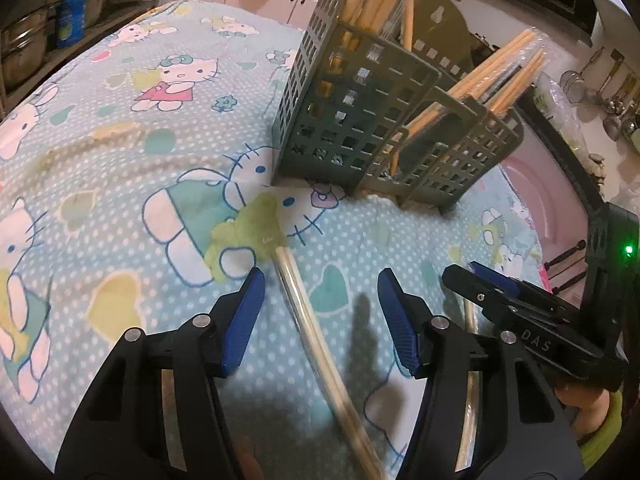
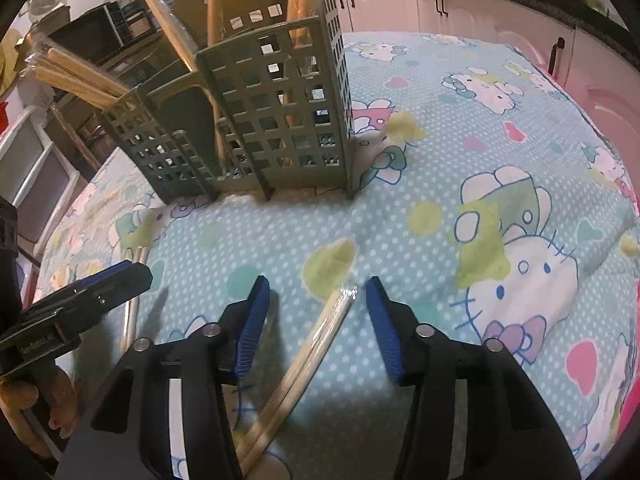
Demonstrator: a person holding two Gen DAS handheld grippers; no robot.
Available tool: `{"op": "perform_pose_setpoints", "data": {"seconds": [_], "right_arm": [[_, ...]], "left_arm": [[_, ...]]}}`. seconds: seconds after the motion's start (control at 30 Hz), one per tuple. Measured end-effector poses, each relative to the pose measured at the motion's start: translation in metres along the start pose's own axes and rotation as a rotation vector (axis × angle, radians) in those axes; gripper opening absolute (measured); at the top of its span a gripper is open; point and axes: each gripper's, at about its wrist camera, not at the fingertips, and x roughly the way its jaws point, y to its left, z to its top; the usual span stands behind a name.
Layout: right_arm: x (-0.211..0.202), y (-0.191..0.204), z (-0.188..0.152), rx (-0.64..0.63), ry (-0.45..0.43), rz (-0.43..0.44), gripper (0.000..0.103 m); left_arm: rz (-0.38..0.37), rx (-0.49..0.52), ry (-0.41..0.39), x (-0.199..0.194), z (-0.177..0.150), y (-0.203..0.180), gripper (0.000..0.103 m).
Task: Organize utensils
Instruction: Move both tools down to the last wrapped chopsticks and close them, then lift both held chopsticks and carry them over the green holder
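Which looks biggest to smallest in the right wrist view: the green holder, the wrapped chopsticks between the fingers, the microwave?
1. Holder
2. Chopsticks, though nearness to the camera inflates them
3. Microwave, far back, so apparent size only

I see a matt grey-green plastic caddy (image 1: pixel 360 120) with a perforated grid wall, holding pale wooden chopsticks (image 1: pixel 500 76) in glossy clear wrap. My grippers (image 1: pixel 320 312) look like matt black plastic with ribbed blue pads (image 2: pixel 252 320) and shiny metal pins. The cloth (image 2: pixel 460 168) under them is soft, matt printed fabric, and the wrapped chopstick pair (image 2: pixel 308 352) on it glints at its tip.
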Motion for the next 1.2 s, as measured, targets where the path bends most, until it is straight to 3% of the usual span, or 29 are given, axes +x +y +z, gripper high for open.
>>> {"op": "perform_pose_setpoints", "data": {"seconds": [0.07,0.17,0.2,0.23,0.3,0.5,0.87,1.2], "right_arm": [[0.001,-0.001,0.002,0.001,-0.003,-0.014,0.038],[0.001,-0.004,0.003,0.000,-0.010,-0.030,0.021],[0.000,-0.006,0.003,0.009,-0.015,-0.015,0.013],[-0.001,-0.007,0.003,0.015,-0.016,-0.004,0.011],[-0.006,-0.008,0.002,0.023,-0.027,0.010,0.009],[-0.030,-0.006,0.000,0.031,-0.082,0.070,0.008],[-0.074,0.001,0.005,0.032,-0.154,0.153,0.006],[-0.134,0.021,0.019,-0.050,-0.286,0.186,0.005]], "left_arm": [[0.023,0.000,-0.001,0.005,0.004,-0.001,0.047],[0.060,0.023,-0.002,0.010,0.009,-0.005,0.044],[0.078,0.029,-0.004,0.012,0.010,-0.007,0.040],[0.093,0.035,-0.007,0.013,0.012,-0.008,0.038],[0.111,0.034,-0.017,0.015,0.014,-0.008,0.024],[0.113,0.021,-0.022,0.010,0.016,0.005,0.005],[0.000,0.087,-0.117,-0.041,0.014,-0.028,0.003],[-0.096,0.154,-0.260,-0.109,0.044,-0.058,0.002]]}}
